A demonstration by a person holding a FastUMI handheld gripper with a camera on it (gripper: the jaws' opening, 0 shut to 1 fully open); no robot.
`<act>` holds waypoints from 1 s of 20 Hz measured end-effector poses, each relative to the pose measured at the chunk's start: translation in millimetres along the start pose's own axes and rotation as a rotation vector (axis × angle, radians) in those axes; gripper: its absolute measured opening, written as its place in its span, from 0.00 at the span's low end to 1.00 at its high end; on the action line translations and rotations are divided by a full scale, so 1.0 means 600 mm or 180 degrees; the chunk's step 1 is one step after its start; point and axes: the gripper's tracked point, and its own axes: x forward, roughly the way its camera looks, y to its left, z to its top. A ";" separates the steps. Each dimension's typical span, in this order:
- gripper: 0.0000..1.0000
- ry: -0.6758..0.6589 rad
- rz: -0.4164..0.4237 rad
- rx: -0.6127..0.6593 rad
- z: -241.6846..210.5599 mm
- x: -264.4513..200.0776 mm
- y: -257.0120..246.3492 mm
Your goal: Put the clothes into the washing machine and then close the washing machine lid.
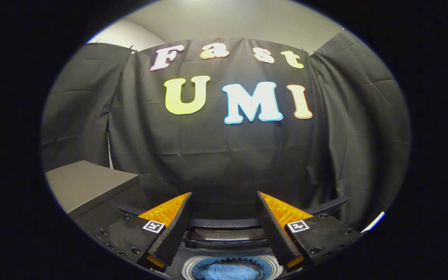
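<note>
Blue clothes (230,272) lie in the washing machine's drum (193,268); gripper (224,202) hovers released above. Next: closing the lid (228,233).

No legible text; coded marker (153,226) on each spread tool (223,193) finger.

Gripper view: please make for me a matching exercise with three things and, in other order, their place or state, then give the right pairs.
Things:
1. gripper
2. blue clothes
3. grey surface

Place or state:
A. inside the round opening of the washing machine, below the fingers
B. open, nothing between the fingers
C. beside the machine, beyond the left finger

Pairs: 1-B, 2-A, 3-C
</note>
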 end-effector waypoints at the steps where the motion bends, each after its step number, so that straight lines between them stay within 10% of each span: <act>1: 0.98 0.0002 0.0001 0.0002 -0.003 -0.006 0.000; 20: 0.97 0.0171 0.0071 0.0004 -0.115 -0.133 -0.007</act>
